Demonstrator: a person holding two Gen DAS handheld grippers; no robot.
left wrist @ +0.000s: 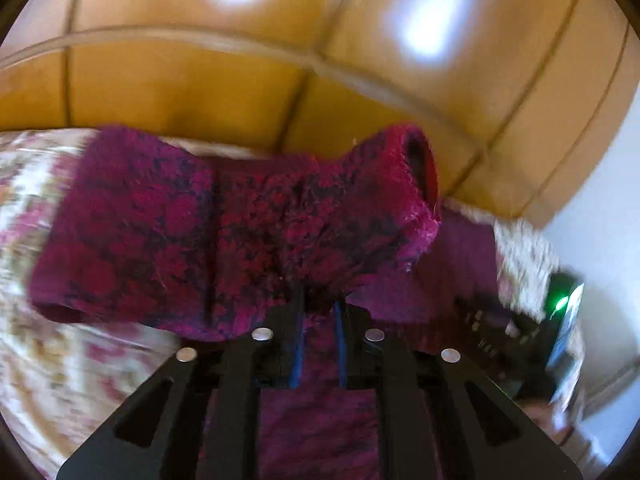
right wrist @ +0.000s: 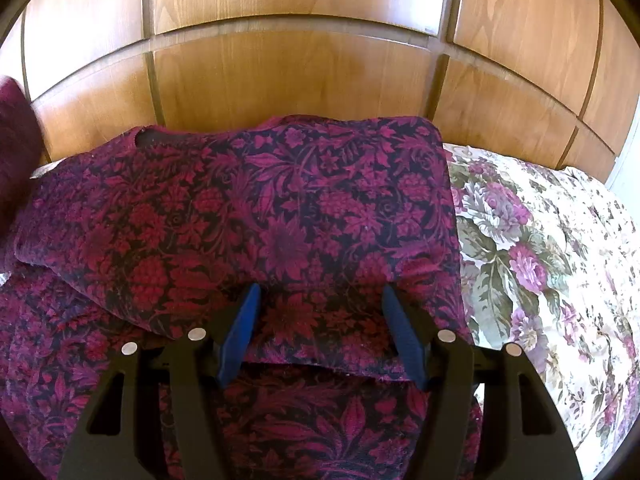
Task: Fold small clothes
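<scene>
A magenta and dark blue floral garment (right wrist: pixel 280 216) lies partly folded on the bed, a folded layer on top. My right gripper (right wrist: pixel 320 300) is open just above it, blue pads (right wrist: pixel 240 328) spread, holding nothing. In the left wrist view my left gripper (left wrist: pixel 320 300) is shut on an edge of the same garment (left wrist: pixel 224 232) and holds that part lifted above the bed; the view is motion-blurred. The right gripper's black body with a green light (left wrist: pixel 552 320) shows at the right of the left wrist view.
The bed has a cream floral bedspread (right wrist: pixel 540 248), also shown in the left wrist view (left wrist: pixel 60 360). A wooden panelled headboard (right wrist: pixel 300 72) rises behind. A white wall (left wrist: pixel 608 208) is at the right.
</scene>
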